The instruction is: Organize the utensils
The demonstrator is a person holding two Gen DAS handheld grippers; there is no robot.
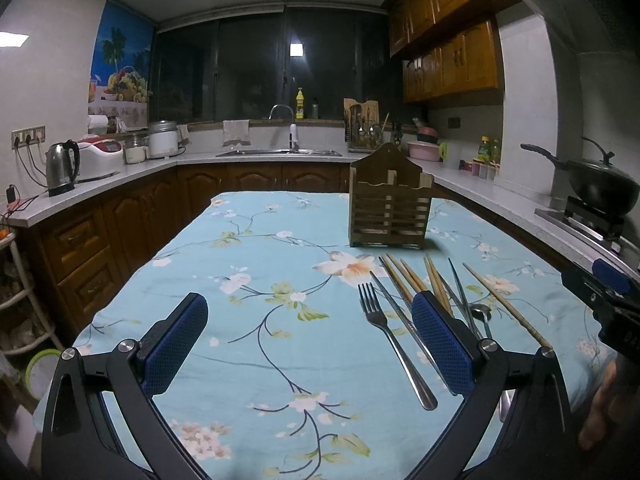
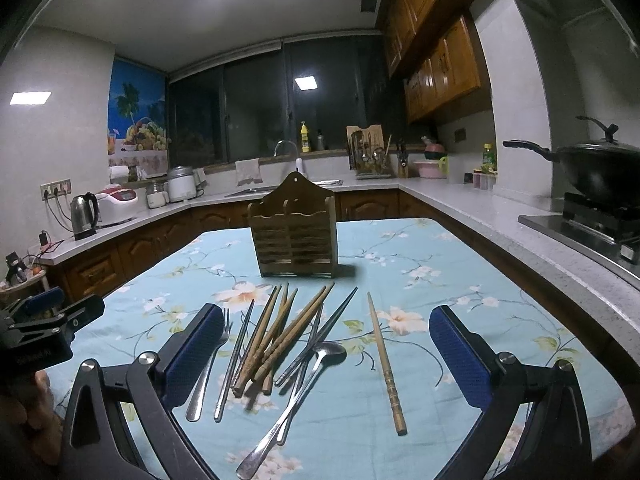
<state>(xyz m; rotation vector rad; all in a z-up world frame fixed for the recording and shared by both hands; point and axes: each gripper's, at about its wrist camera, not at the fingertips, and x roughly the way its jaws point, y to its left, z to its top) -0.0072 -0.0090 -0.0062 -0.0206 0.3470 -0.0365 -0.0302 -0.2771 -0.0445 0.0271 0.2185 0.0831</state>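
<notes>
Pale-blue flowered cloth (image 2: 420, 360) covers the tabletop. A slatted wooden utensil holder (image 2: 294, 236) stands upright toward the far edge, its two compartments holding nothing visible. In front of it, toward the near edge, lie the utensils: a fork (image 2: 208, 364), metal chopsticks (image 2: 236, 356), a bundle of wooden chopsticks (image 2: 276, 340), a spoon (image 2: 320, 356), and one wooden chopstick (image 2: 386, 364) apart to the right. The right gripper (image 2: 326, 322) hangs spread wide over the pile, gripping nothing. The left gripper (image 1: 310, 314) is likewise wide apart, holding nothing.
</notes>
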